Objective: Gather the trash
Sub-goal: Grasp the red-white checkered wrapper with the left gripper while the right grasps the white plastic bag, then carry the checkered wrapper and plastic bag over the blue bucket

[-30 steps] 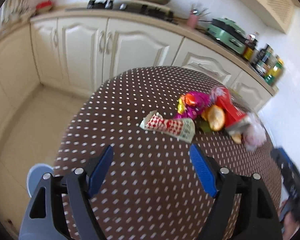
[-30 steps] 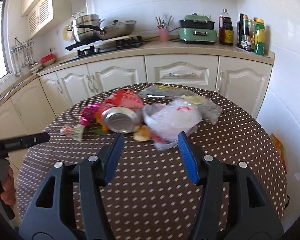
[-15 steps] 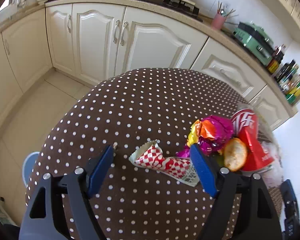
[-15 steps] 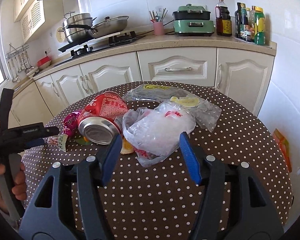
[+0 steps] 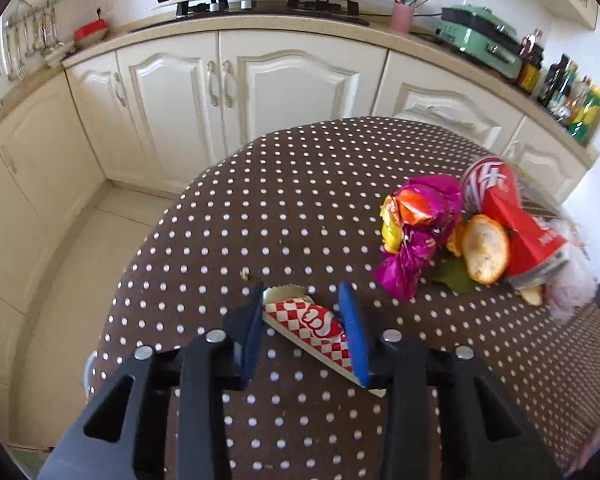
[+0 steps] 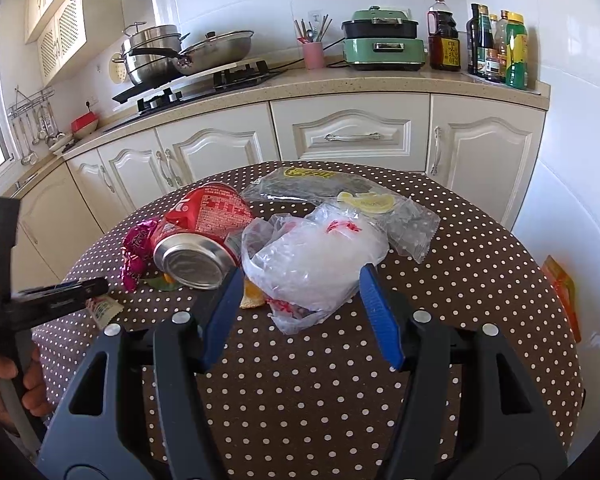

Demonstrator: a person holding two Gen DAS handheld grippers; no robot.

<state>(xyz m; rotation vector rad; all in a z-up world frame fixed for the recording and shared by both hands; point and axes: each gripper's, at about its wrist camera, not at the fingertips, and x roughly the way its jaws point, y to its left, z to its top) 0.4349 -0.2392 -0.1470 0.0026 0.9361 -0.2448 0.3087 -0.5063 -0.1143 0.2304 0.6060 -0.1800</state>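
Note:
My left gripper [image 5: 304, 328] is shut on a red-and-white checkered wrapper [image 5: 310, 324] lying on the brown polka-dot table [image 5: 284, 200]; both blue pads touch it. To its right lie a magenta foil wrapper [image 5: 414, 232], a red can [image 5: 508, 216] and a piece of peel [image 5: 485, 249]. My right gripper [image 6: 300, 308] is open, its fingers on either side of a crumpled clear plastic bag [image 6: 312, 260] beside the red can [image 6: 198, 236]. The left gripper [image 6: 56, 294] and the wrapper's end [image 6: 104, 308] show at the left of the right wrist view.
A clear packet with a yellow label [image 6: 340, 196] lies behind the bag. White cabinets [image 6: 348, 136] and a counter with a stove, pans and bottles stand beyond the table. The floor [image 5: 76, 280] lies left of the table.
My left gripper has come down over the checkered wrapper and closed on it. My right gripper has moved forward so its open fingers flank the plastic bag.

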